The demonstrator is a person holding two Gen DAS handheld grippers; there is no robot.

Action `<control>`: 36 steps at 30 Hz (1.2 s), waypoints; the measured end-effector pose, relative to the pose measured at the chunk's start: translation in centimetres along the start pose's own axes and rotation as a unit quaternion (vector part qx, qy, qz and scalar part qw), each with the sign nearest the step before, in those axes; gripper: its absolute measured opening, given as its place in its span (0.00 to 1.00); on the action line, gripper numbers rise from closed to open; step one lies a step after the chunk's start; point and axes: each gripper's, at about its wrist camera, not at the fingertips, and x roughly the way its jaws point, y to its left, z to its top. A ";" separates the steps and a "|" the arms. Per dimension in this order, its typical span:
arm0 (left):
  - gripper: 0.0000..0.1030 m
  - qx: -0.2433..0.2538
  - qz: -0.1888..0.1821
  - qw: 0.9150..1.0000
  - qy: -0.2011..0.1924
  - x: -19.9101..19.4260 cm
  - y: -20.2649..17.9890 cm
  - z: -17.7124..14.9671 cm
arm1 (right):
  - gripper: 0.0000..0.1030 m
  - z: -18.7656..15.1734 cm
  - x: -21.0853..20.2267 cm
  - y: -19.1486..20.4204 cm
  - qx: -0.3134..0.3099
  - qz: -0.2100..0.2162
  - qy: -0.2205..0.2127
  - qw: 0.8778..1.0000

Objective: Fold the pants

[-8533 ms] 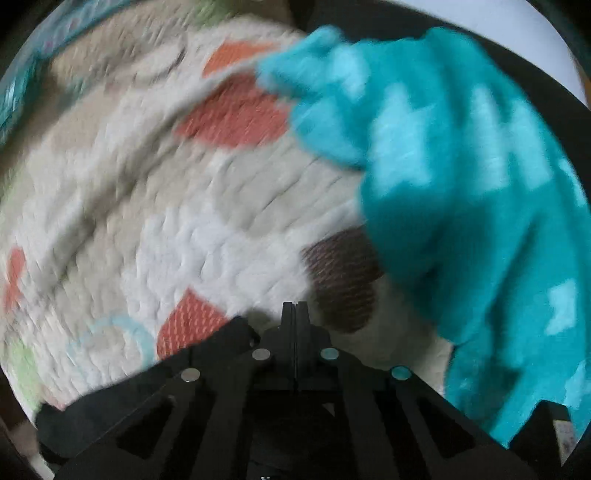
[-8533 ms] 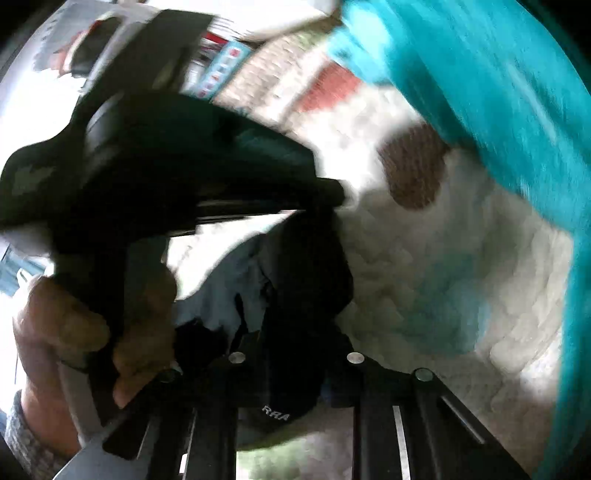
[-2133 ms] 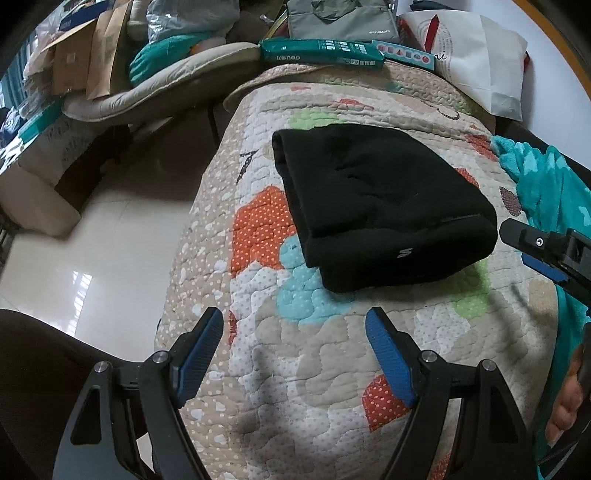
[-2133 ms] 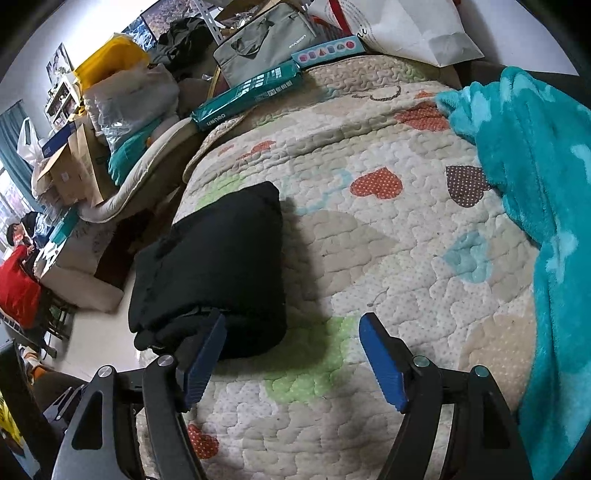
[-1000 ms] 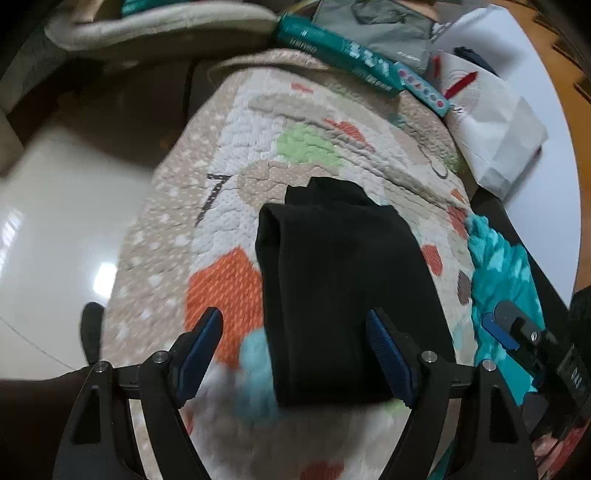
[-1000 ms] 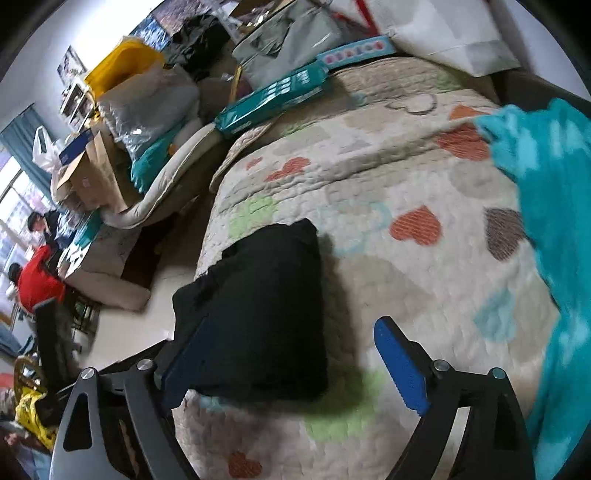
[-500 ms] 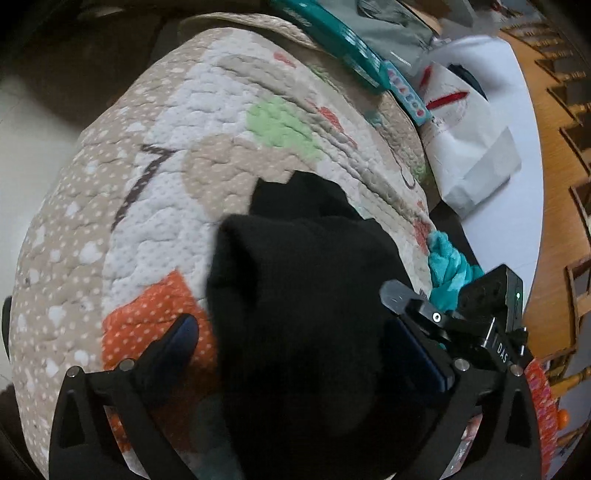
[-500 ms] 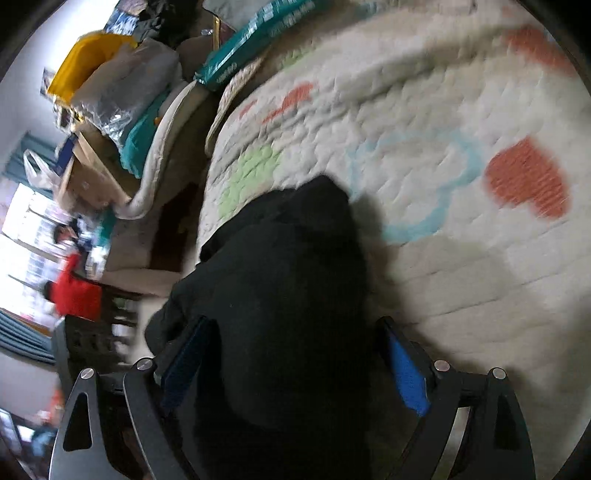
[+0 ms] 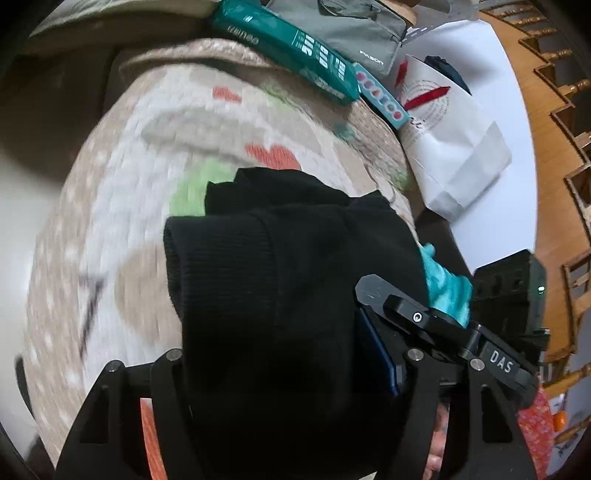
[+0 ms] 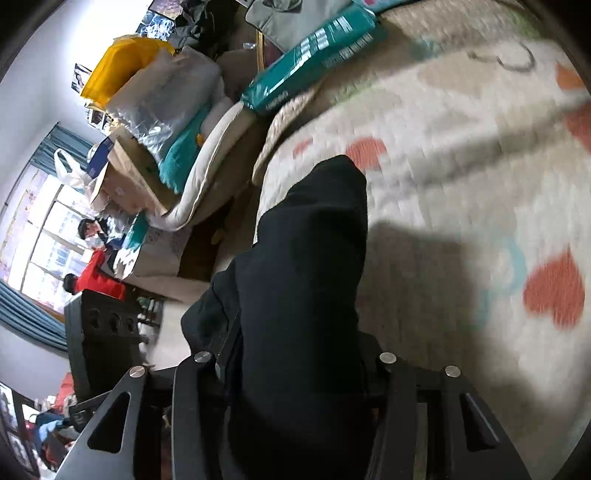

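The folded black pants point(image 9: 280, 288) fill the space between the fingers of my left gripper point(image 9: 288, 373), which is closed on the bundle from both sides. In the right wrist view the same black pants point(image 10: 306, 280) sit between the fingers of my right gripper point(image 10: 295, 365), also closed on the bundle. The pants are a thick folded stack, held above the patterned quilt point(image 9: 122, 177). The right gripper's body shows at the right of the left wrist view.
The quilt point(image 10: 461, 155) covers a bed or sofa. A teal box point(image 9: 284, 48), a grey bag point(image 9: 354, 33) and a white paper bag point(image 9: 450, 147) lie at its far end. A teal blanket point(image 9: 447, 288) lies to the right. Cluttered boxes point(image 10: 125, 162) stand beyond the left edge.
Both grippers were open and apart from the folded pants; they moved in, closed on the bundle from its two sides and it now sits between both pairs of fingers.
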 end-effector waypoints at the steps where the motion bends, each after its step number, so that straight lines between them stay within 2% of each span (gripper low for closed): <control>1: 0.66 0.002 0.008 1.000 -0.004 0.7 0.2 1.1 | 0.49 0.9 0.5 0.1 -0.004 -0.008 -0.003 1.000; 6: 0.66 -0.042 0.038 0.998 -0.013 3.7 3.3 4.4 | 0.49 4.1 3.5 -1.5 -0.007 -0.049 0.000 0.999; 8: 0.66 -0.063 0.040 0.997 -0.017 4.4 4.1 5.4 | 0.62 4.5 4.7 -3.2 0.012 -0.072 0.008 0.997; 9: 0.66 -0.066 0.044 0.997 -0.021 4.5 4.5 5.9 | 0.65 4.5 4.8 -4.1 0.026 -0.074 0.003 0.997; 11: 0.67 -0.050 0.058 0.997 -0.027 5.0 4.2 6.7 | 0.76 4.5 4.5 -5.2 0.039 -0.086 -0.017 0.995; 13: 0.67 -0.027 0.074 0.996 -0.031 5.6 3.5 6.9 | 0.81 4.5 4.0 -5.7 0.031 -0.109 -0.027 0.993; 16: 0.71 0.023 0.119 0.992 -0.038 6.8 1.8 6.7 | 0.86 4.6 3.2 -5.4 -0.005 -0.158 -0.037 0.987; 18: 0.72 0.049 0.143 0.987 -0.045 7.2 1.2 6.7 | 0.87 4.5 2.7 -5.1 -0.018 -0.180 -0.045 0.982; 21: 0.76 0.065 0.160 0.984 -0.048 7.4 0.9 6.9 | 0.87 3.4 1.3 -4.4 -0.022 -0.199 -0.060 0.978; 26: 0.88 0.071 0.179 0.980 -0.050 8.3 1.4 7.5 | 0.88 -0.4 -1.9 -2.8 -0.048 -0.208 -0.078 0.974; 29: 0.88 0.064 0.180 0.980 -0.052 8.1 1.2 7.6 | 0.90 -2.1 -2.1 -2.9 -0.050 -0.225 -0.076 0.970; 31: 0.88 0.057 0.179 0.980 -0.064 6.8 0.7 7.2 | 0.90 -2.2 -2.1 -3.2 -0.039 -0.232 -0.074 0.969; 33: 0.88 0.057 0.180 0.978 -0.084 4.7 0.0 6.4 | 0.90 -2.5 -3.5 -3.0 -0.027 -0.234 -0.091 0.968; 36: 0.88 0.053 0.171 0.979 -0.093 1.5 -0.6 4.7 | 0.90 -4.0 -5.4 -1.7 -0.052 -0.243 -0.111 0.962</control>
